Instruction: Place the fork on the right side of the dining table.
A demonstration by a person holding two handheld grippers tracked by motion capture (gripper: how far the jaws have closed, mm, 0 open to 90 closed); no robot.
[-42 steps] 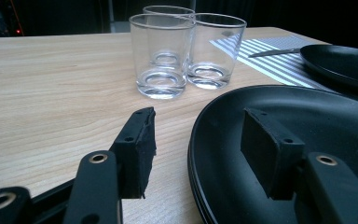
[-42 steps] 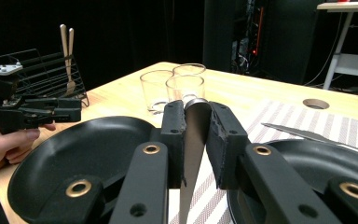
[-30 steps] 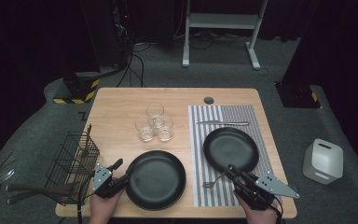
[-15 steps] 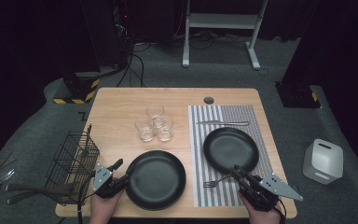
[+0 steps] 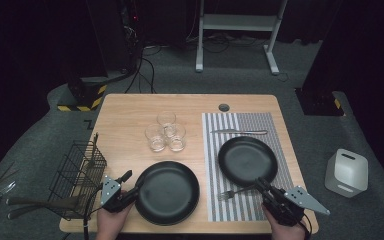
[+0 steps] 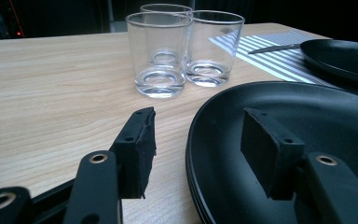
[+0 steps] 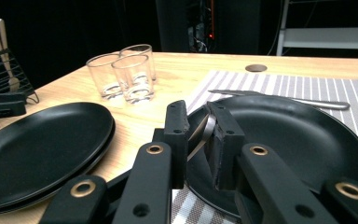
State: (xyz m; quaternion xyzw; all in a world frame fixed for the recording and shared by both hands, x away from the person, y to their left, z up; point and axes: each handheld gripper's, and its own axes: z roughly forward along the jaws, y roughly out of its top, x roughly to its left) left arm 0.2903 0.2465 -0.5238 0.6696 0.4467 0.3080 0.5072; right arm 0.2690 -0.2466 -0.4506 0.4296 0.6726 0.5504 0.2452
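Observation:
A black plate (image 5: 170,195) lies at the table's near edge, left of a striped placemat (image 5: 245,122); in the left gripper view (image 6: 307,116) its edge looks like two stacked plates. My left gripper (image 5: 135,180) (image 6: 200,140) stands open astride the plate's left rim, one jaw outside on the wood and one over the plate. Neither pad presses on the rim. A second black plate (image 5: 247,160) (image 7: 298,135) sits on the placemat. My right gripper (image 5: 257,184) (image 7: 198,123) is shut on the handle of a metal fork (image 5: 235,192) (image 7: 204,135), whose tines point left over the mat.
Three clear glasses (image 5: 166,136) (image 6: 161,51) stand clustered mid-table. A knife (image 5: 240,132) lies on the mat beyond the plate. A wire basket (image 5: 77,175) with utensils hangs at the table's left edge. A white container (image 5: 346,172) sits on the floor to the right.
My right gripper has drawn slightly back toward the near edge with the fork, which now lies flatter across the mat. The left gripper has not moved.

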